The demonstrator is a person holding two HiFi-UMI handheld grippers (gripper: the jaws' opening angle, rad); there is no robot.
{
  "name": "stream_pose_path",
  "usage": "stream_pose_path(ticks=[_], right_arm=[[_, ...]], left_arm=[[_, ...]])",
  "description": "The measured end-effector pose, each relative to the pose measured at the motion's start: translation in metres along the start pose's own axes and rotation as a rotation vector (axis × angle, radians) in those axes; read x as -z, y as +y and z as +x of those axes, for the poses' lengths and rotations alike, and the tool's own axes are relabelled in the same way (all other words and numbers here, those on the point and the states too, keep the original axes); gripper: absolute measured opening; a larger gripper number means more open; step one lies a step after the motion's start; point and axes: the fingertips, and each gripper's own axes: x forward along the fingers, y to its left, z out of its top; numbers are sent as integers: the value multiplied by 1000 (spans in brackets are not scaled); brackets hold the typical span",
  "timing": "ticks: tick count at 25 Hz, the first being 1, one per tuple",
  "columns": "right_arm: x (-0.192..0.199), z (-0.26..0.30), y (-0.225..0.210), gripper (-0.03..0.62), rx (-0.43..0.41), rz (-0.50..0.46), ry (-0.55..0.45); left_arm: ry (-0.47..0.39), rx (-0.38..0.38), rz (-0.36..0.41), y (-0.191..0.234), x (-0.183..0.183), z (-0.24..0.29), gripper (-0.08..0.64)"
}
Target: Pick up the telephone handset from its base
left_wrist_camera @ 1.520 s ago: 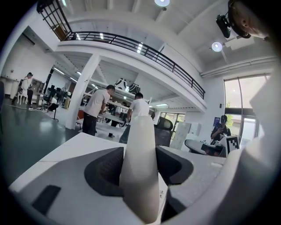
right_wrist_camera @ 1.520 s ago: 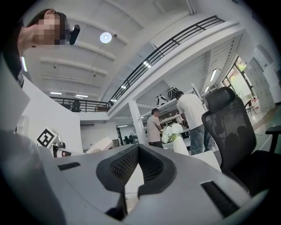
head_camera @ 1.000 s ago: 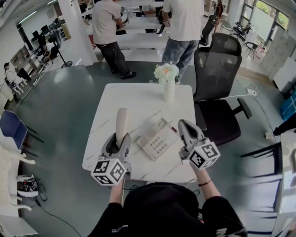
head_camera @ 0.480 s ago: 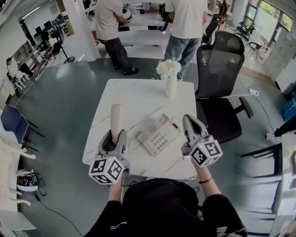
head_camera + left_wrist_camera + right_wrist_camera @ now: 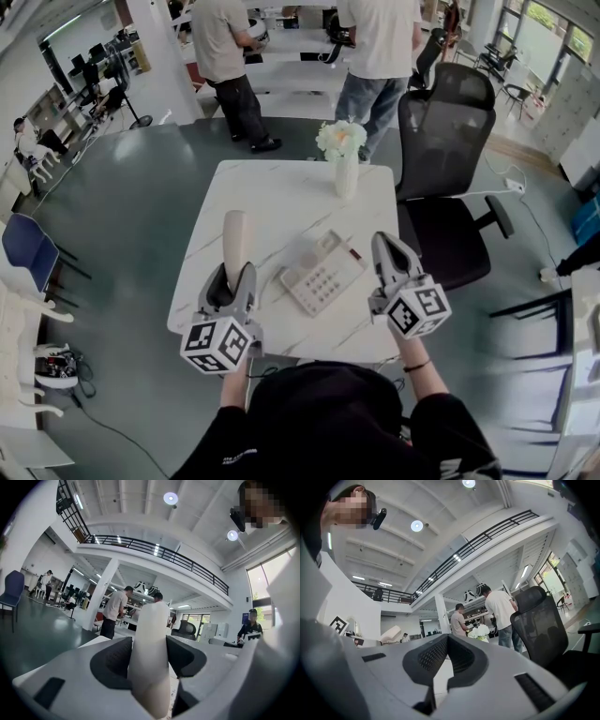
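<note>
Handset [image 5: 234,236] stands upright, clamped at its lower end in the left gripper [image 5: 232,281], off and to the left of the base [image 5: 322,274], likely for a secure hold; right gripper [image 5: 387,251], jaws pressed together on nothing, hovers just right of the base, seemingly unneeded.

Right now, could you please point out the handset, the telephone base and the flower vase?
handset [image 5: 234,236]: head view, middle of its upright body.
telephone base [image 5: 323,279]: head view, on its keypad.
flower vase [image 5: 347,180]: head view, on its white body.
</note>
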Motion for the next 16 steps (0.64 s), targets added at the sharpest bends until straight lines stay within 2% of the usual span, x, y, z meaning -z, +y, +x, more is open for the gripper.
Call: stream_pose_path(ticks=[16], right_arm=[[3, -2, -9, -9, 22, -1, 6]], left_arm=[[23, -9, -2, 3, 10, 5, 216]])
